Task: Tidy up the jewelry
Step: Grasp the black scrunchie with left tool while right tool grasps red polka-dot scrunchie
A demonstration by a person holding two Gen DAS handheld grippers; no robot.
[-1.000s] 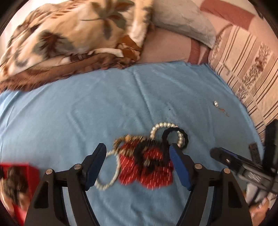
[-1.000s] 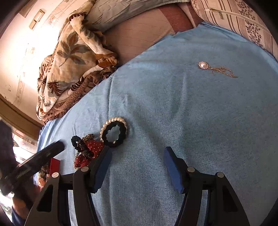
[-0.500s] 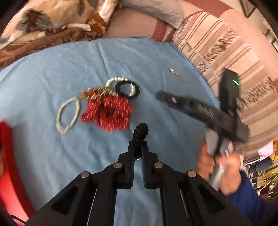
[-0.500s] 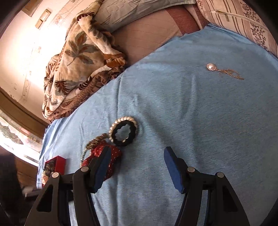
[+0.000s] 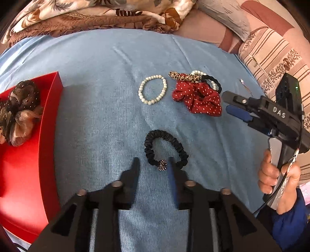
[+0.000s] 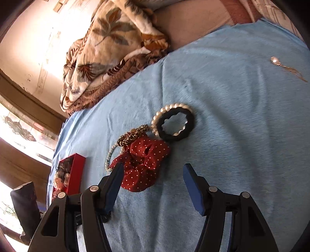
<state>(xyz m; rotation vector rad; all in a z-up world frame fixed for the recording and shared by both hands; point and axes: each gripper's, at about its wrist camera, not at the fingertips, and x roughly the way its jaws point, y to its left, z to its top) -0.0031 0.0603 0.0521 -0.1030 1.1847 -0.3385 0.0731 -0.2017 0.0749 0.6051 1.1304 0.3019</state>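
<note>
A black ruched scrunchie with a beaded knot lies on the blue cloth. Its near end sits between the fingertips of my left gripper, whose jaws are opening; the pads do not press on it. Farther off lie a pearl bracelet, a red dotted scrunchie, a leopard-print scrunchie and a black hair tie on a second pearl bracelet. My right gripper hangs open just above the red dotted scrunchie, holding nothing.
A red box with a brown hair bow in it stands at the left. A small pendant earring lies far right on the cloth. A floral quilt and striped pillows border the back. A hand grips the right tool.
My left gripper shut on the black scrunchie in the pile, drew it away toward me, and now its jaws have parted with the scrunchie on the cloth. The right gripper moved closer to the pile.
</note>
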